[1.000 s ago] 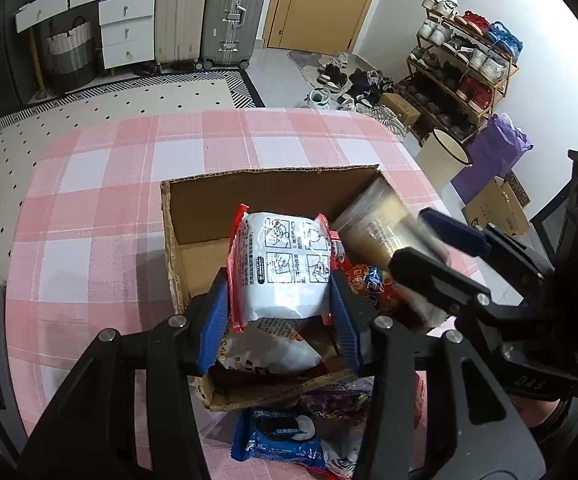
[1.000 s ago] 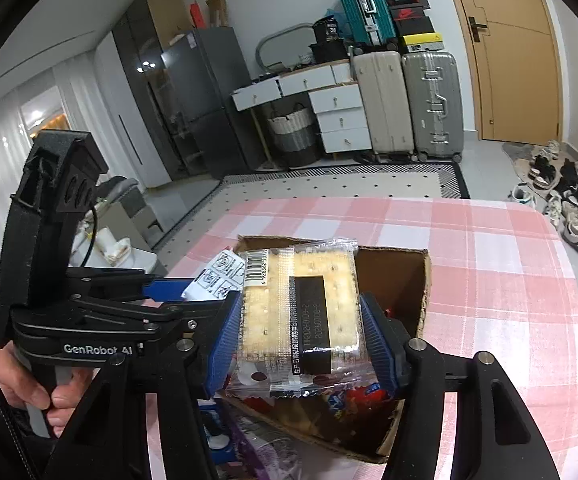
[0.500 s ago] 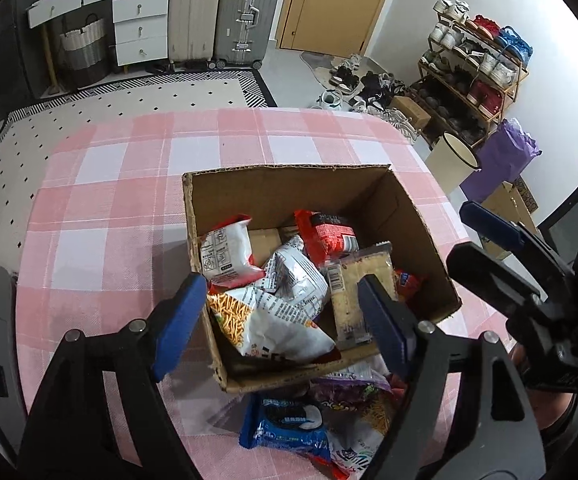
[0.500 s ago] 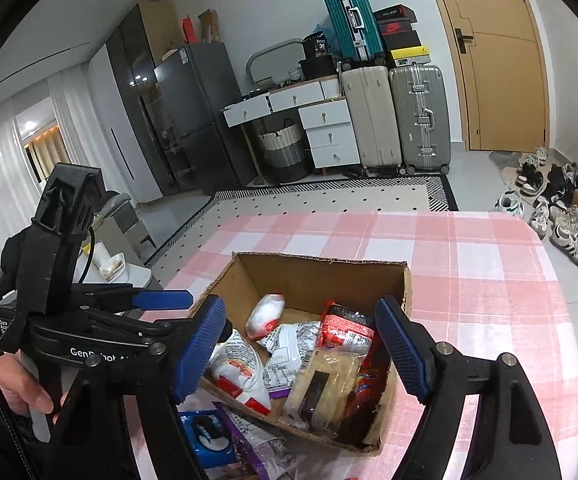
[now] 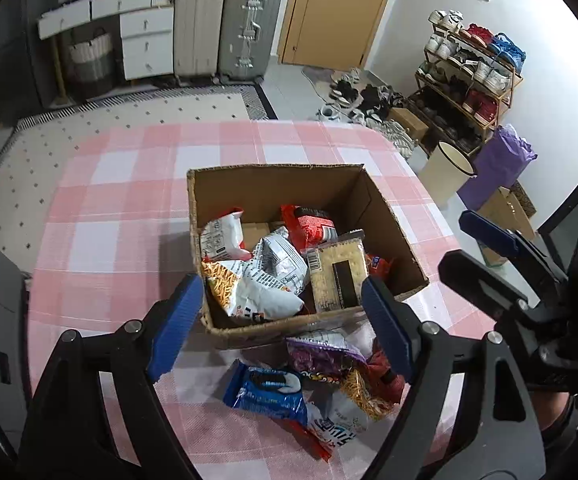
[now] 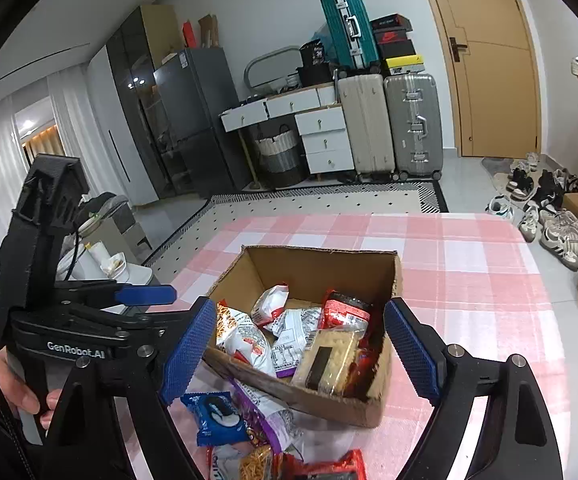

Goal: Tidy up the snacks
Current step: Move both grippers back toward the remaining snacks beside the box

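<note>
An open cardboard box (image 5: pixel 373 216) stands on the pink checked table and holds several snack packs. A clear cracker pack (image 5: pixel 337 276) leans at its near right, and a white bag (image 5: pixel 281 260) lies beside it. My left gripper (image 5: pixel 281 320) hovers over the box's near wall, its jaws opening with nothing between them. From the right wrist view the same box (image 6: pixel 317 268) and cracker pack (image 6: pixel 329 360) lie below my right gripper (image 6: pixel 299 346), whose jaws are also opening and hold nothing. A blue cookie pack (image 5: pixel 267 390) and a purple pack (image 5: pixel 321 356) lie loose in front of the box.
More loose packs are heaped at the table's near edge (image 6: pixel 317 468). A person's hand (image 6: pixel 21 392) grips the left tool's handle at the left. Beyond the table are a dotted rug (image 5: pixel 129 112), suitcases (image 5: pixel 249 32) and a shoe rack (image 5: pixel 473 68).
The left gripper let go of the white bag and the right let go of the cracker pack; both packs now lie in the box. Both grippers widened and drew back and up.
</note>
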Action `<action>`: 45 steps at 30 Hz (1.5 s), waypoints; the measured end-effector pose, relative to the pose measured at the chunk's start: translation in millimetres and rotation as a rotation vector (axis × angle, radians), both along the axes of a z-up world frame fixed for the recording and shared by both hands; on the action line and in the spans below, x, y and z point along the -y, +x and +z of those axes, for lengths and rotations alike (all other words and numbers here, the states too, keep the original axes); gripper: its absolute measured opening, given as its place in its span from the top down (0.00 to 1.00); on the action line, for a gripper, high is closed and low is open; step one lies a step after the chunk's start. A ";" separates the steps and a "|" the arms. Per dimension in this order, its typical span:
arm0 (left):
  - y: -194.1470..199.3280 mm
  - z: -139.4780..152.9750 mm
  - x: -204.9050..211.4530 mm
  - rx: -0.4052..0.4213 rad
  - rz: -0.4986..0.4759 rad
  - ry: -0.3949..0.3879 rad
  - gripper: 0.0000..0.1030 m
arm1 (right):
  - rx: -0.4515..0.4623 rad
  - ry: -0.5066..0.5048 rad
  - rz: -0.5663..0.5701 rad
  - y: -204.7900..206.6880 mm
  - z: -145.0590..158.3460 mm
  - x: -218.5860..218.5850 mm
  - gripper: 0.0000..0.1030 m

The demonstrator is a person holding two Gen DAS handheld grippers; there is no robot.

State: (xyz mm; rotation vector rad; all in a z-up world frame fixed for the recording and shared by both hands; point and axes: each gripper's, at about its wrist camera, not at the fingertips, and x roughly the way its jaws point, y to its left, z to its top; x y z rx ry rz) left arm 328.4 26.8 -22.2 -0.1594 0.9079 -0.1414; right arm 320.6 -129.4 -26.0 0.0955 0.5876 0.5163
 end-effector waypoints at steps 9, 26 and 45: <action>-34.8 16.2 6.9 0.013 0.007 -0.002 0.19 | 0.029 -0.002 -0.006 -33.6 11.7 8.1 0.13; -102.4 23.9 15.6 0.045 0.056 0.046 0.15 | 0.078 -0.068 -0.054 -96.9 12.4 16.1 0.04; -175.7 -4.3 11.7 0.080 0.070 -0.011 0.01 | 0.000 -0.123 -0.102 -166.1 -36.9 37.6 0.01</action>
